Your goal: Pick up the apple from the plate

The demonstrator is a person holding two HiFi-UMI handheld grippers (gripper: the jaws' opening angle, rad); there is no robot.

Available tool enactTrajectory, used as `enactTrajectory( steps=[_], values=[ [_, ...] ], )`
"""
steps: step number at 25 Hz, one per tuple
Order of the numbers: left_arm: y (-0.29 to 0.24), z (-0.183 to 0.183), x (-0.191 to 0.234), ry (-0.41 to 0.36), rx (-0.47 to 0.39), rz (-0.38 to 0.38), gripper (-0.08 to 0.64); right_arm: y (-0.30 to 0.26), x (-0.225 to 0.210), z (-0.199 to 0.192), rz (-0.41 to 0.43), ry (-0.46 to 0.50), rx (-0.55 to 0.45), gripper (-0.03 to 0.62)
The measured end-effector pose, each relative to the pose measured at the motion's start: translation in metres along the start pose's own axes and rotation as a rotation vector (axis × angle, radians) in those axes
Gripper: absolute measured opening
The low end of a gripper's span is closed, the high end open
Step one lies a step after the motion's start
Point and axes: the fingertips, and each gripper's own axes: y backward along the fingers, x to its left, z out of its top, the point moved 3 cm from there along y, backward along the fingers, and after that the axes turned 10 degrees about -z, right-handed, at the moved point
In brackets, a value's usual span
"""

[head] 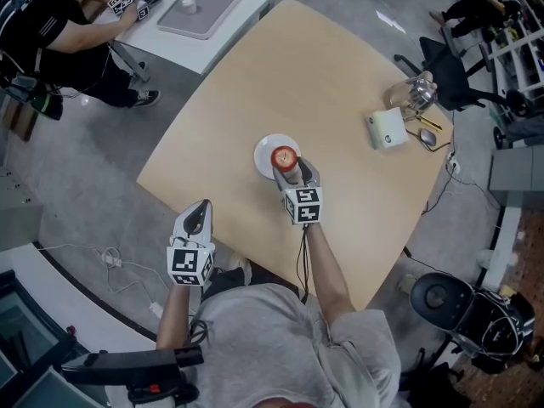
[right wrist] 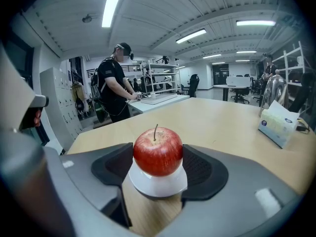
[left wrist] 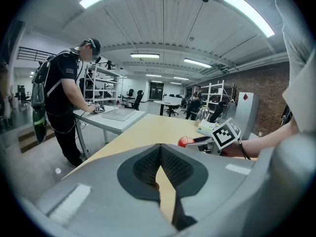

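A red apple (head: pixel 284 156) (right wrist: pixel 158 151) sits on a small white plate (head: pixel 263 153) (right wrist: pixel 159 185) in the middle of the light wooden table (head: pixel 297 75). My right gripper (head: pixel 286 165) (right wrist: pixel 158 165) reaches over the plate's near side, and its dark pads (right wrist: pixel 200 169) touch the apple on both sides. The apple still rests on the plate. My left gripper (head: pixel 197 215) (left wrist: pixel 160 151) hangs off the table's near-left edge with its pads together and nothing between them. From the left gripper view the apple (left wrist: pixel 185 141) shows small beside the right gripper's marker cube (left wrist: pixel 226 134).
A tissue box (head: pixel 387 129) and a glass jug (head: pixel 414 94) stand at the table's right side. A person (head: pixel 51 24) works at a grey table (head: pixel 238 11) at the far left. A black chair (head: pixel 450 66) stands beyond the right edge.
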Motion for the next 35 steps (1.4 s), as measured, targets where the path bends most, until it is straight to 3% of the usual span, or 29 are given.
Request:
enactTrajectory(
  steps=[35],
  values=[
    [-0.003,0.005,-0.064,-0.088,-0.008,-0.179,0.02,0.105,-0.058,-0.027,-0.192,-0.107,-0.08,0.319]
  ],
)
